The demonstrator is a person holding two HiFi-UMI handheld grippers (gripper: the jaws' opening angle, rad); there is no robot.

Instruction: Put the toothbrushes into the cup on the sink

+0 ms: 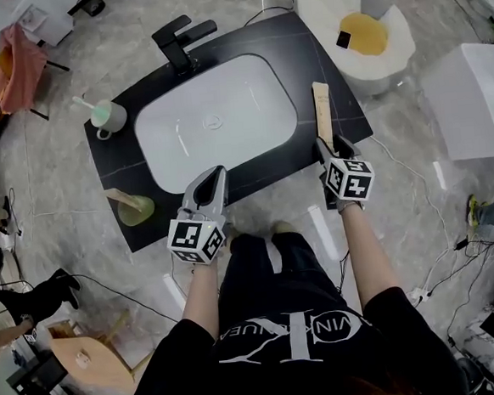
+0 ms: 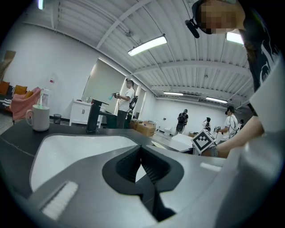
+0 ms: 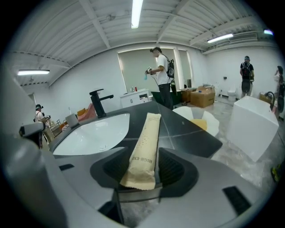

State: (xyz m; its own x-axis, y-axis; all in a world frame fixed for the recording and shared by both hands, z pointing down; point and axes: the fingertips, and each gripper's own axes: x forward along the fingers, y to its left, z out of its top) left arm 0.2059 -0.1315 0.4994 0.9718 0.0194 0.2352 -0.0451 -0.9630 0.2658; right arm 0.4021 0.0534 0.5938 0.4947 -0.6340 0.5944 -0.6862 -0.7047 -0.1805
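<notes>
- Head view puts the mint cup (image 1: 107, 116) at the basin's far-left corner, on the black countertop (image 1: 294, 44). It is a smooth, glazed mug with a handle, and a pale brush handle already leans out of it.
- At the basin's near-left corner sits a second, greenish cup (image 1: 135, 210) with something tan across it. You cannot tell from here what that is.
- Your left gripper (image 1: 214, 180) hovers over the basin's near rim with its ribbed pads together and nothing between them. Keep it there, clear of the crossing path.
- The white basin (image 1: 216, 122) is a glossy, rounded rectangle, and the dark stone around it is veined and slick. A dropped packet would likely slide.
- Right of the basin lies the toothbrush packet (image 1: 322, 110), a long, flat kraft-paper sleeve with a crimped end, pointing away from you.
- Your right gripper (image 1: 328, 148) has its jaws apart, with the packet's near end between them, slightly off-centre toward one pad.
- To do this step well, centre the sleeve first and then close across its narrow width. The paper crumples easily, so grip where the brush inside feels stiff. Expect the far end to droop as you carry it over the basin to the mint cup.
</notes>
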